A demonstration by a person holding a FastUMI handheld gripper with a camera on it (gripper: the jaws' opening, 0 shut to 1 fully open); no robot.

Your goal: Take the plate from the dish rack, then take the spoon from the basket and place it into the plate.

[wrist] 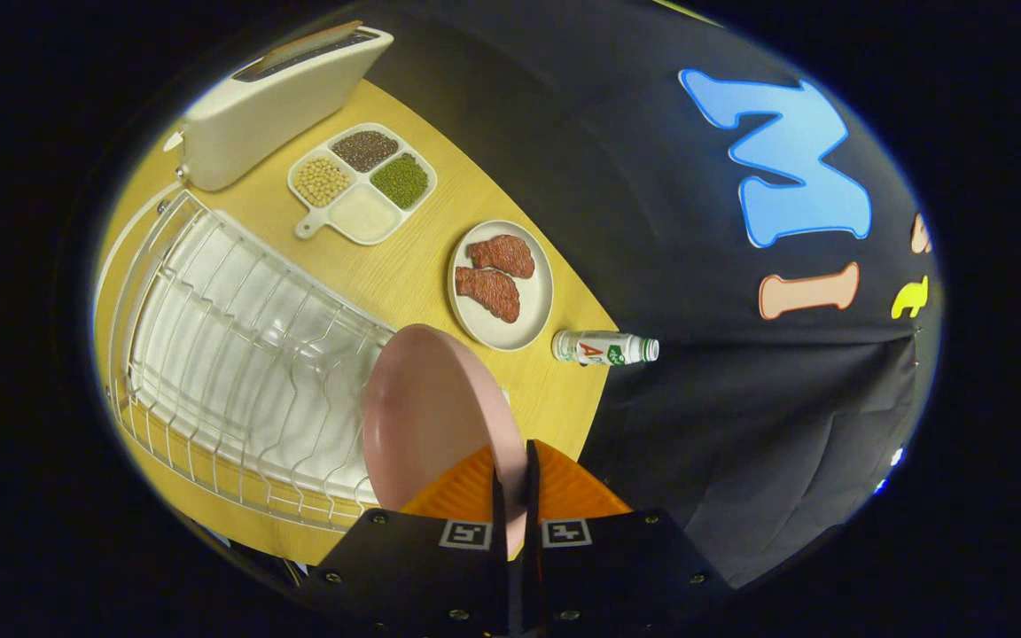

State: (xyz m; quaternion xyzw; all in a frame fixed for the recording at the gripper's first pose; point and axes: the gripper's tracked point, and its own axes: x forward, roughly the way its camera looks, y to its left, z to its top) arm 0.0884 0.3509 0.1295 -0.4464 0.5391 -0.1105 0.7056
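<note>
My gripper (515, 478) is shut on the rim of the pink plate (426, 416), both orange fingers pressed against its edge. The plate stands on edge, lifted above the right end of the white wire dish rack (227, 337) and the wooden table. The rack below it holds nothing that I can see.
On the yellow wooden table (404, 275) lie a white plate with two pieces of meat (500, 283), a small white bottle on its side (604, 347), a divided tray of beans and grains (362, 182) and a white toaster (276, 97). Black cloth hangs beyond the table's edge.
</note>
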